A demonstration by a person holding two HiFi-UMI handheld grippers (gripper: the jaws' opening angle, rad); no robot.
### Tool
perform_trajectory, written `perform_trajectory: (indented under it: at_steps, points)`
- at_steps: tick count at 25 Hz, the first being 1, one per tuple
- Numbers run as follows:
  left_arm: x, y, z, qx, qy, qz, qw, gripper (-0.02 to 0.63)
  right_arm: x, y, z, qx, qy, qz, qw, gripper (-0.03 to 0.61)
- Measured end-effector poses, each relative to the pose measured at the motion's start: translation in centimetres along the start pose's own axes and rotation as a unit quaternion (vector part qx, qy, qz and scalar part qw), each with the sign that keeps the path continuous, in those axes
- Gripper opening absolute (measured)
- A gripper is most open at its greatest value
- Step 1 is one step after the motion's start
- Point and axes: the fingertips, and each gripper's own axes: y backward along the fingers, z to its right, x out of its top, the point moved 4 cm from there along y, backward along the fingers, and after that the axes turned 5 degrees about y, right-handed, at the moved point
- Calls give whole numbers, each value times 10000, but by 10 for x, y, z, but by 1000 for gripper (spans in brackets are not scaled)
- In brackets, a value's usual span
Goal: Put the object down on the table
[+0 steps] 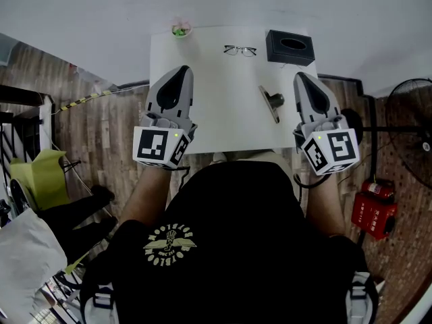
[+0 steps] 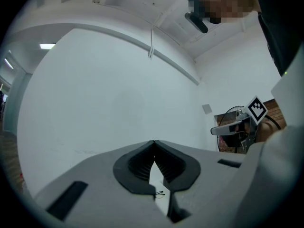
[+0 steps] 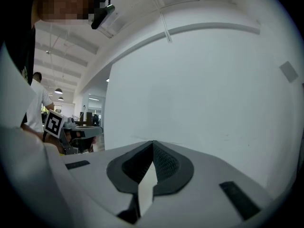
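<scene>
- Left gripper (image 1: 181,70) and right gripper (image 1: 300,77) hover over the near corners of the bench (image 1: 216,123). Both sets of jaws are pressed together, pinching nothing.
- The object, a dark flat tool with a knob (image 1: 273,102), lies on the bench just left of the right gripper, not touching it.
- Far edge, top of frame: glasses (image 1: 240,50) at centre, black box (image 1: 290,47) at right, small green item (image 1: 180,29) at the left corner.
- We see open white surface between the grippers, centre frame.
- Off the right edge of the bench: fan (image 1: 413,106) and a red box (image 1: 374,211) on the floor.
- Only the left gripper view shows the glasses through the gap under its jaw tips.
- Only the right gripper view shows a person in a white shirt (image 3: 38,103), at its left edge.
</scene>
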Motion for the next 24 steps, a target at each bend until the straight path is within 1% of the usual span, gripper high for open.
perform_trajectory:
  at_steps: [10,15,24]
  points:
    - [0,6,10,-14,-19,-51,10000,8,41,23,-3,31,60,376,9993,0]
    - [0,11,15,-39,-22,-50,10000,8,43,27,-5,22,170,386,9991,0]
    - [-1,14,12,-35,-29,-84,10000,8,41,27,-7,51,130,311,9994,0]
